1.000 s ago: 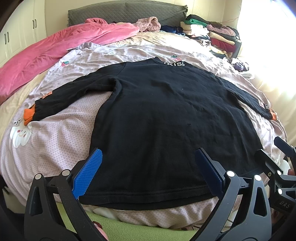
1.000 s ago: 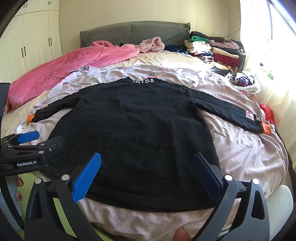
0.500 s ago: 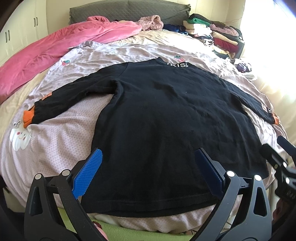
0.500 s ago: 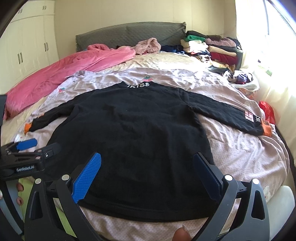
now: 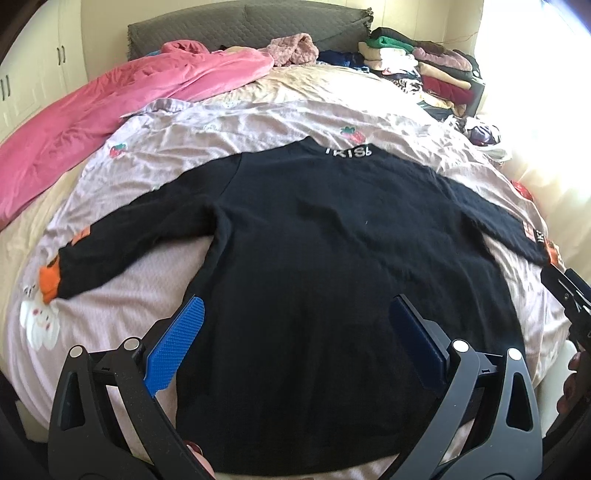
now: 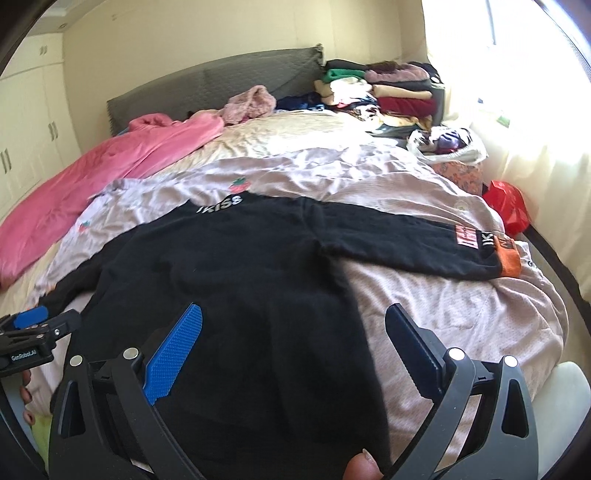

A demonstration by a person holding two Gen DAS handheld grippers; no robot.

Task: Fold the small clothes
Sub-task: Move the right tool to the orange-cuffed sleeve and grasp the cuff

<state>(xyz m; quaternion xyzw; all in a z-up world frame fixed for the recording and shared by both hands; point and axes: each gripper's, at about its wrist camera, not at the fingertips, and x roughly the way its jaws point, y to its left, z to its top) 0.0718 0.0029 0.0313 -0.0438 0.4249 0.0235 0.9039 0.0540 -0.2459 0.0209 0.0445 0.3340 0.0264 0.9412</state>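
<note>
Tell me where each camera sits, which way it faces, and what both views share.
Left wrist: rides the left tongs, open, facing the headboard across the flat black sweater; a fingertip shows below, right tongs at the right edge.
Right wrist: rides the right tongs, open, angled toward the sweater's right sleeve and window; a fingertip shows below, left tongs at the left edge.
Shared: sweater, pink blanket, folded clothes stack.

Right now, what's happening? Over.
Left gripper open, right gripper open, both empty. Black shirt flat on bed, sleeves out, unfolded. Nothing blocking.
</note>
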